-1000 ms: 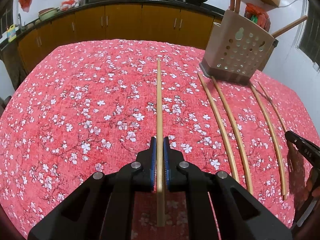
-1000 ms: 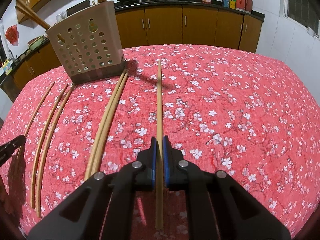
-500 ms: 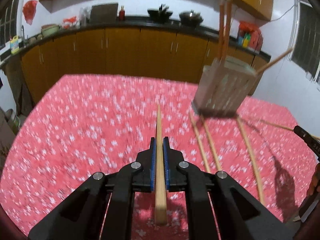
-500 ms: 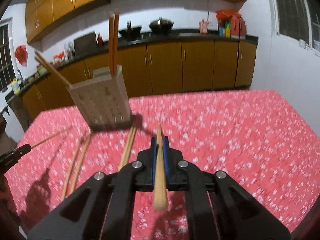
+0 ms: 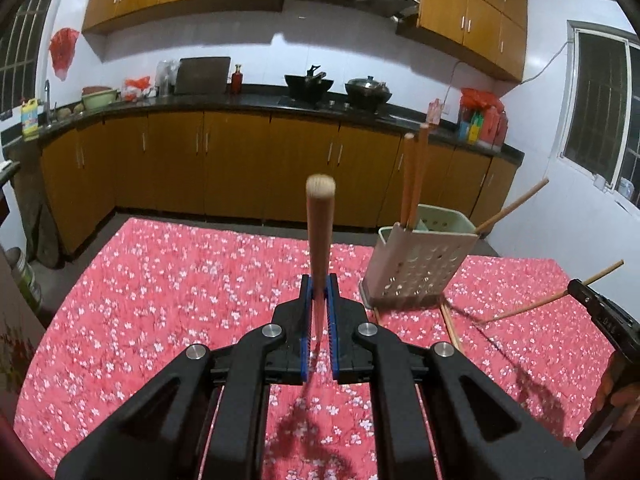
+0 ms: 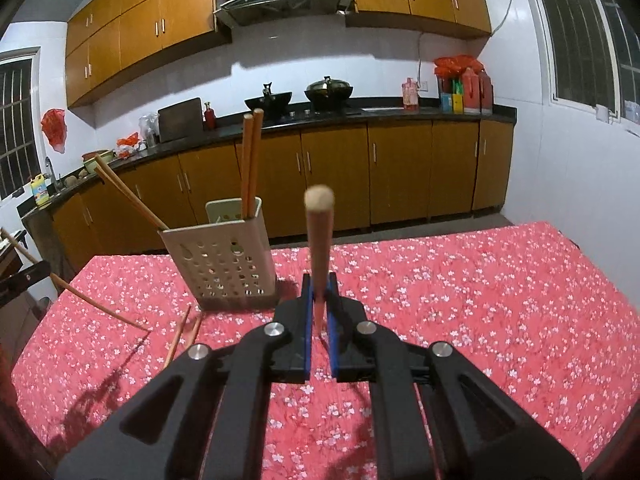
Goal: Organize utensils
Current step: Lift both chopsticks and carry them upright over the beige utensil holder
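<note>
chopsticks [image 5: 451,328] on table — partly hidden

- One wooden chopstick [image 5: 319,236] is pointing up and forward, pinched in the left tongs [image 5: 319,294].
- Another chopstick [image 6: 319,240] is tilting likewise in the right tongs [image 6: 319,294].
- The perforated beige holder [image 6: 222,258] is standing on the table, carrying two upright chopsticks [image 6: 249,164] and one leaning chopstick [image 6: 128,194].
- Loose chopsticks [image 6: 182,334] are lying beside its base.

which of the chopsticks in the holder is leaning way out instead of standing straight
The single chopstick at the holder's corner leans far out past the rim. The pair of chopsticks at the back stands nearly upright, side by side.
</note>
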`<state>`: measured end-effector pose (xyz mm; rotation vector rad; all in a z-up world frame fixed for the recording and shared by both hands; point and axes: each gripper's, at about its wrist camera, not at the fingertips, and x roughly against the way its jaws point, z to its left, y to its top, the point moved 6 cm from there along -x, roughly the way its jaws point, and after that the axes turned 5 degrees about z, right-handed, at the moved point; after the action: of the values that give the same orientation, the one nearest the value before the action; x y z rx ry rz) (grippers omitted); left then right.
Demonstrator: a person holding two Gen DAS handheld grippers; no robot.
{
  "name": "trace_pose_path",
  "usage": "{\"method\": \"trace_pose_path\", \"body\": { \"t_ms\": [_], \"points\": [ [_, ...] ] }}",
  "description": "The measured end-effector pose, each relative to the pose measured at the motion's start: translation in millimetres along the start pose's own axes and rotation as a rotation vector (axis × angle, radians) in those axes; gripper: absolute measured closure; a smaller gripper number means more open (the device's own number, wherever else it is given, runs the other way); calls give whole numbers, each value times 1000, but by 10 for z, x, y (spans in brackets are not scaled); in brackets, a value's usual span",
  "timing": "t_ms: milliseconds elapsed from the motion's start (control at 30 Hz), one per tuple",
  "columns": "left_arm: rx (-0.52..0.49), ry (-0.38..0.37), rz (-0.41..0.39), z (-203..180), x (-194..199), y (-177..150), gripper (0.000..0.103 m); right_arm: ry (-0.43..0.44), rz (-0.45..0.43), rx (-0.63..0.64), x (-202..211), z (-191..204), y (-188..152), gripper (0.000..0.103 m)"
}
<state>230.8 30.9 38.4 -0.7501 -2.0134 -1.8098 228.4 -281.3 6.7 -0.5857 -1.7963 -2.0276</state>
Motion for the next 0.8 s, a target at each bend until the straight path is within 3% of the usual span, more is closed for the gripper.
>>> {"method": "trace_pose_path", "body": {
  "t_ms": [467, 667, 800],
  "points": [
    [-12, -16, -9, -16, 21, 45, 95, 34, -27, 14, 85, 76, 156, 96],
    [-42, -86, -85, -281, 241, 316, 95, 176, -159, -10, 509, 235, 698, 96],
    [-32, -145, -128, -466, 327, 546, 95, 210, -256, 18, 707, 411, 1018, 96]
  ]
}}
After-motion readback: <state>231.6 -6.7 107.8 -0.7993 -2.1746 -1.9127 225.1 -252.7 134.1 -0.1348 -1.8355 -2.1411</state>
